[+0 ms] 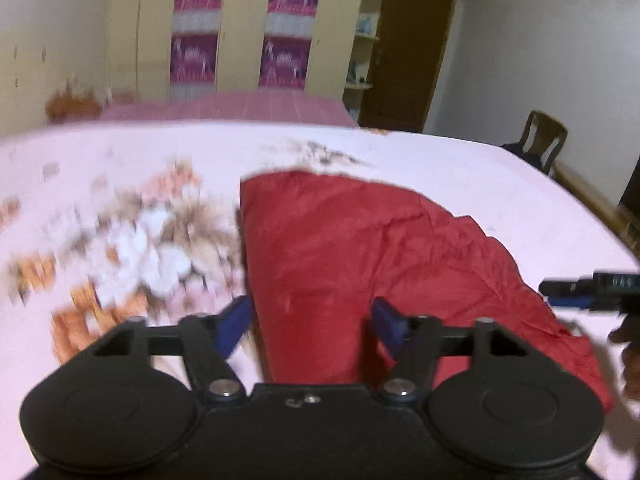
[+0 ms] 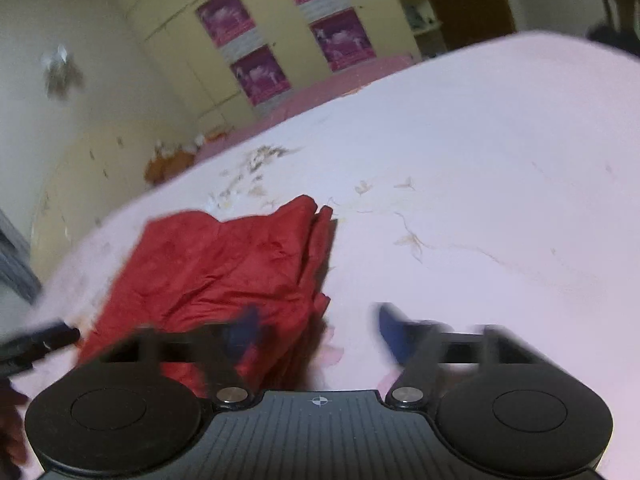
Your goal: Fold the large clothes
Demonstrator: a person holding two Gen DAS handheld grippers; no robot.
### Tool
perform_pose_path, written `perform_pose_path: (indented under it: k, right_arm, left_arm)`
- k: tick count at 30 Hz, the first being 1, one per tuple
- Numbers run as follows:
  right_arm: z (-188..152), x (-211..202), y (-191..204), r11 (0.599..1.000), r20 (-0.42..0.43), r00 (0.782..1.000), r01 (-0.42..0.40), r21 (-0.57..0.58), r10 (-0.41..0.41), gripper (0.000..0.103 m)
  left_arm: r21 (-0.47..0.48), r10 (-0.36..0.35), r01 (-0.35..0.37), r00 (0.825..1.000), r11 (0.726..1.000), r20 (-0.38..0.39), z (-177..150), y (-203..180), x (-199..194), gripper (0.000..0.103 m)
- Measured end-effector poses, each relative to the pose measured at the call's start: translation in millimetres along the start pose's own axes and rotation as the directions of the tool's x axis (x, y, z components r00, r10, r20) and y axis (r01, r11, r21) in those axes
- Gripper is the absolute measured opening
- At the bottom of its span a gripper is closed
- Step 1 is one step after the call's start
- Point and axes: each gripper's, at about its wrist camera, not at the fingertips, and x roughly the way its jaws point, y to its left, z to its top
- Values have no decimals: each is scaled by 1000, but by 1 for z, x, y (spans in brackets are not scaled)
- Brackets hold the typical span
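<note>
A red garment (image 1: 360, 248) lies folded into a thick stack on the pale pink bedsheet (image 1: 460, 168). In the right wrist view the garment (image 2: 224, 264) shows several stacked layers along its right edge. My left gripper (image 1: 310, 320) is open and empty, its blue pads either side of the garment's near end, just above it. My right gripper (image 2: 316, 326) is open and empty, over the garment's right edge and the bare sheet (image 2: 480, 200). The right gripper also shows at the right edge of the left wrist view (image 1: 580, 292). The left gripper shows at the left edge of the right wrist view (image 2: 40, 342).
The sheet has a floral print (image 1: 132, 248) left of the garment. Behind the bed stand a cream wardrobe with purple posters (image 1: 240, 28), a brown door (image 1: 408, 52) and a wooden chair (image 1: 540, 140). A magenta checked cover (image 1: 224, 108) lies at the bed's far side.
</note>
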Motion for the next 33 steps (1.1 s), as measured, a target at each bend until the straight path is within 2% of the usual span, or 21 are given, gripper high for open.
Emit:
perform_pose_path:
  k: [4, 5, 6, 9, 11, 13, 15, 17, 18, 19, 20, 21, 22, 23, 27, 32, 33]
  right_arm:
    - [-4, 3, 0, 992, -40, 994, -102, 76, 105, 66]
    - [-3, 5, 2, 989, -42, 991, -123, 82, 126, 51]
    - [0, 10, 6, 986, -51, 988, -144, 83, 149, 29]
    - [7, 17, 29, 993, -34, 993, -112, -29, 111, 9]
    - [10, 13, 42, 990, 1, 995, -103, -92, 104, 9]
    - [5, 17, 46, 987, -1, 999, -47, -153, 48, 9]
    - [-4, 33, 35, 993, -63, 998, -24, -116, 16, 9]
    - [-6, 34, 29, 998, -71, 997, -26, -66, 21, 9]
    - [-4, 30, 29, 999, -78, 997, -24, -44, 20, 9]
    - [-1, 27, 29, 999, -83, 996, -26, -24, 24, 9]
    - [2, 21, 27, 999, -84, 996, -36, 1, 36, 17]
    - [4, 17, 23, 999, -75, 996, -42, 32, 44, 52]
    - [6, 13, 17, 996, -56, 997, -47, 75, 51, 73]
    - [7, 11, 12, 992, -53, 996, -65, 107, 71, 82]
    - [14, 31, -4, 966, -126, 983, -97, 239, 130, 77]
    - [19, 40, -17, 924, -117, 975, -135, 359, 188, 77]
    - [20, 41, -16, 926, -125, 974, -135, 352, 190, 72]
  left_arm:
    - [-108, -65, 64, 998, 992, -1, -11, 11, 5, 54]
    - [-132, -81, 80, 997, 988, -3, -12, 12, 7, 54]
    - [-151, -92, 90, 996, 984, -4, -13, 13, 10, 54]
    - [-171, -83, 83, 997, 982, 9, -11, 13, 13, 53]
    - [-164, -58, 59, 998, 985, 7, -8, 10, 14, 55]
    - [-145, -48, 44, 999, 988, -23, -7, 7, 20, 59]
    - [-125, -34, 28, 998, 992, -50, -6, 4, 25, 62]
    - [-111, -28, 21, 998, 994, -60, -2, 2, 23, 62]
    - [-107, -25, 19, 998, 994, -58, -1, 3, 21, 64]
    - [-107, -27, 21, 998, 994, -54, 0, 4, 17, 76]
    - [-115, -35, 29, 998, 993, -48, 1, 7, 14, 86]
    - [-131, -51, 45, 998, 990, -43, 2, 11, 13, 88]
    - [-162, -82, 73, 995, 984, -49, 3, 17, 14, 88]
    - [-193, -110, 97, 992, 976, -62, 4, 22, 17, 88]
    - [-306, -204, 162, 973, 938, -111, 5, 40, 36, 82]
    - [-421, -284, 207, 950, 883, -130, -2, 56, 56, 84]
    - [-432, -291, 209, 948, 877, -132, -3, 56, 59, 84]
